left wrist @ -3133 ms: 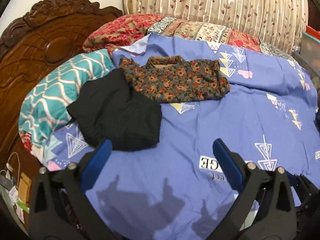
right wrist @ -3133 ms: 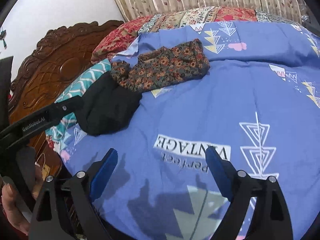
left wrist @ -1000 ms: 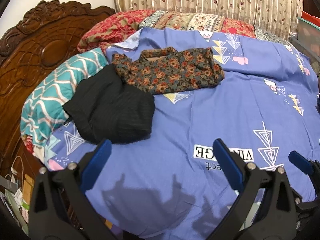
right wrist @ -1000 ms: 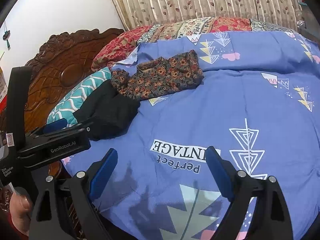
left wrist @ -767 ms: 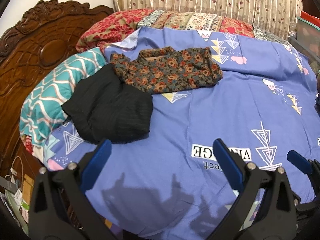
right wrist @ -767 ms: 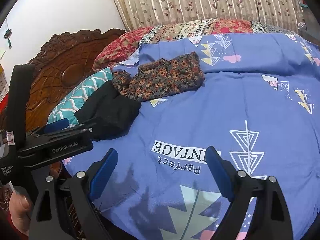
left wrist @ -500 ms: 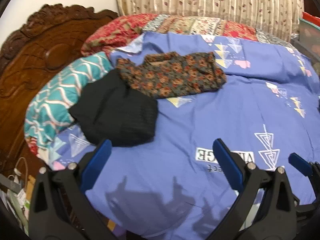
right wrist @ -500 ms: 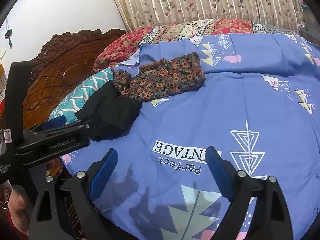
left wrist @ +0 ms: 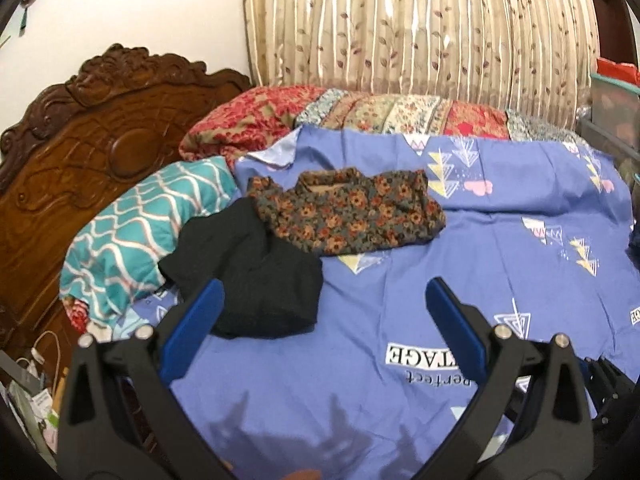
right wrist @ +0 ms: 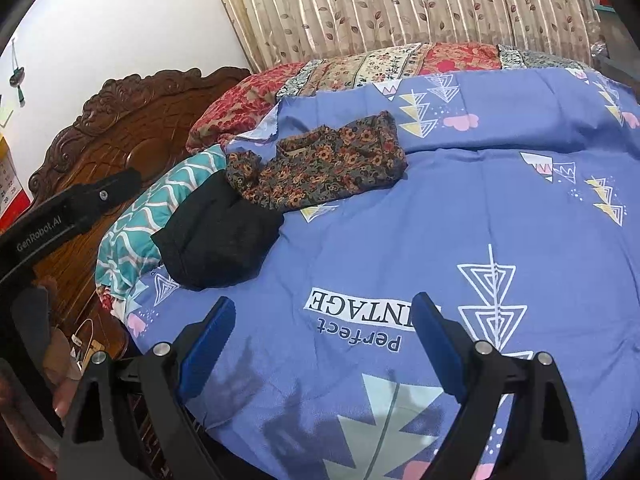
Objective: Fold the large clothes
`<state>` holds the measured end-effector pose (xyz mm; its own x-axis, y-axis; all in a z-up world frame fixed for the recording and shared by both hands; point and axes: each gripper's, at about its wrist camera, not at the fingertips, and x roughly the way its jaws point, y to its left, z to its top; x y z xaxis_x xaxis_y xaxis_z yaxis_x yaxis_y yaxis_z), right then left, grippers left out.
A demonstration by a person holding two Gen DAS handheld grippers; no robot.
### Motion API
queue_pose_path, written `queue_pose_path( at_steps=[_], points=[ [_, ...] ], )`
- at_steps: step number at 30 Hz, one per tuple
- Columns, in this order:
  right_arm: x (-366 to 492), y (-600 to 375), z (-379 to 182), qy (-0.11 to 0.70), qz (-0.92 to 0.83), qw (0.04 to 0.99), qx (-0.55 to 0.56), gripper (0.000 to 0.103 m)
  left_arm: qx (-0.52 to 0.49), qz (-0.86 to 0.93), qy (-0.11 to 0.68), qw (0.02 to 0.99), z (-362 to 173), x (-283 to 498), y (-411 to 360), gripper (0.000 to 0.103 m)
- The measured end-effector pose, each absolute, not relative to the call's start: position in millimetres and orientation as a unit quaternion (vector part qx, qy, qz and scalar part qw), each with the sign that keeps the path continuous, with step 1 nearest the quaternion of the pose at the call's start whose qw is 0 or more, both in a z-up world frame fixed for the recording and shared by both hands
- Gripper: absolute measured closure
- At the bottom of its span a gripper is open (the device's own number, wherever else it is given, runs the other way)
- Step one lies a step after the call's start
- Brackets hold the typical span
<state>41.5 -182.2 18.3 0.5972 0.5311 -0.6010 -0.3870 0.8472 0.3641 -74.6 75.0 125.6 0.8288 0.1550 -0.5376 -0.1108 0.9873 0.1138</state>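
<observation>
A folded floral garment (left wrist: 348, 216) lies on the blue bed sheet (left wrist: 460, 272) toward the head of the bed; it also shows in the right wrist view (right wrist: 320, 168). A folded black garment (left wrist: 252, 276) lies beside it, partly on the teal pillow (left wrist: 132, 236), and shows in the right wrist view too (right wrist: 220, 236). My left gripper (left wrist: 324, 300) is open and empty, held above the sheet just short of the black garment. My right gripper (right wrist: 324, 316) is open and empty over the printed sheet (right wrist: 460, 240). The left gripper's body (right wrist: 60, 220) shows at the left of the right wrist view.
A carved wooden headboard (left wrist: 80, 136) stands at the left. Patterned red pillows (left wrist: 320, 116) line the far side under a leaf-print curtain (left wrist: 420, 24). Storage boxes (left wrist: 612, 96) stand at the right. Clutter and cables (left wrist: 36, 364) lie on the floor by the bed's near-left corner.
Both views have tilted up and drawn slightly nearer the garments, showing more curtain and wall. Both grippers stay open and empty; the garments have not moved.
</observation>
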Motion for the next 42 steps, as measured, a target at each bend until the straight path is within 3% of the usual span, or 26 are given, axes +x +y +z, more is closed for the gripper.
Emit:
queue_pose_path(
  at_steps=[19,42],
  points=[
    [39,-180,14,0.374,0.262,0.885,0.096,0.002,0.057,0.081,0.314,0.944,109,-70,72,0.006],
    [45,-182,2,0.395,0.26,0.875,0.1,0.002,0.067,0.093,0.428,0.897,46,-53,74,0.006]
  ],
)
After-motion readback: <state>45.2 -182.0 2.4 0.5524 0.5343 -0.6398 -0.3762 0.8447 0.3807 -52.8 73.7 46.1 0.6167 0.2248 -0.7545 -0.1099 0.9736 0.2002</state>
